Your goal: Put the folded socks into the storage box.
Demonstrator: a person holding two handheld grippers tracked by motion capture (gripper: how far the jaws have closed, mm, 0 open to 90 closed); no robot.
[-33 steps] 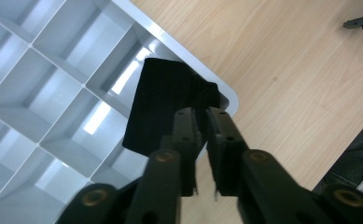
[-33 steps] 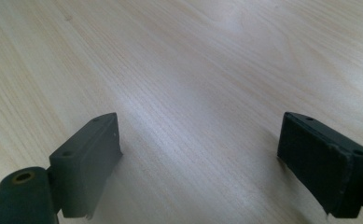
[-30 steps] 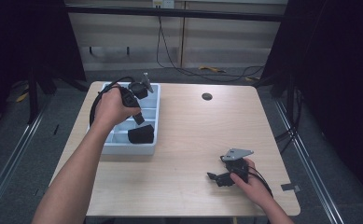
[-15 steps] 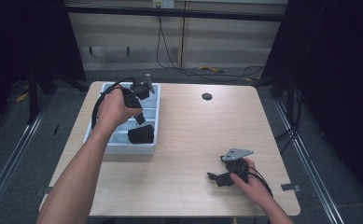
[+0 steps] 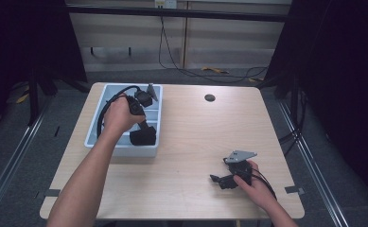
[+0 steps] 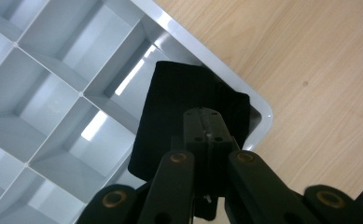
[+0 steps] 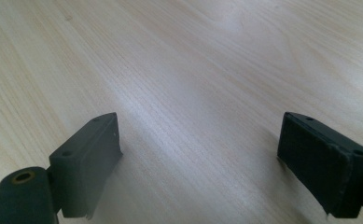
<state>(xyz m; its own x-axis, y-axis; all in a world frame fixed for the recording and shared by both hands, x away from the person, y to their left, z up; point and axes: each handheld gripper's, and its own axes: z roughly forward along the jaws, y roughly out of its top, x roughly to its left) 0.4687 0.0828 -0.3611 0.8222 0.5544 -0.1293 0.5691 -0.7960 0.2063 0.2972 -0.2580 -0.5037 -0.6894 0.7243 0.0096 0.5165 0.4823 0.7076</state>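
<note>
Left gripper (image 6: 202, 122) held with jaws together over black folded cloth (image 6: 179, 102) in corner compartment of grey plastic divided tray (image 5: 94, 135); right gripper (image 7: 202, 158) rested right of tray, jaws apart.

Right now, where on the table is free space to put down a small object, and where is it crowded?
The widest bare wood lies in the middle of the table, between the grey divided tray and the right hand-held gripper. The far right part, beyond the small dark round spot, is also free. It is crowded at the tray, where the left hand-held gripper hangs over a black object.
</note>
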